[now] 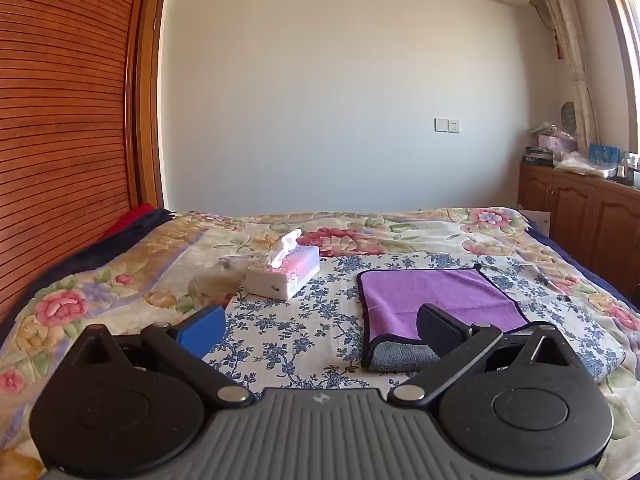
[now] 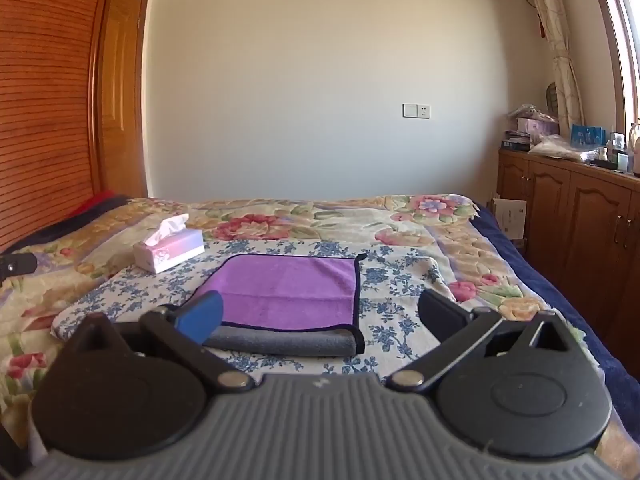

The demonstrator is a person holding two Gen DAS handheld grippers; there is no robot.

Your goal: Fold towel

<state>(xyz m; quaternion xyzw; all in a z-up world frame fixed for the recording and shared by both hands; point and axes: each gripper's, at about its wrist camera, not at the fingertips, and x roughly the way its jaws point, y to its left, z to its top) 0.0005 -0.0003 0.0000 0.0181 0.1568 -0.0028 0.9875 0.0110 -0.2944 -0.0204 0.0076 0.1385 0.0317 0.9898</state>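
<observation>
A purple towel (image 1: 436, 298) with a dark border and grey underside lies on the bed, folded over so a grey fold shows along its near edge. It also shows in the right wrist view (image 2: 288, 292). My left gripper (image 1: 320, 330) is open and empty, just short of the towel's near left corner. My right gripper (image 2: 320, 316) is open and empty, just in front of the towel's near edge, its blue finger (image 2: 202, 316) over the near left part.
A tissue box (image 1: 284, 274) stands on the floral bedspread (image 1: 280, 328) left of the towel, with a clear plastic object (image 1: 218, 280) beside it. A wooden headboard (image 1: 60, 120) is at the left. Wooden cabinets (image 2: 580, 220) line the right side of the bed.
</observation>
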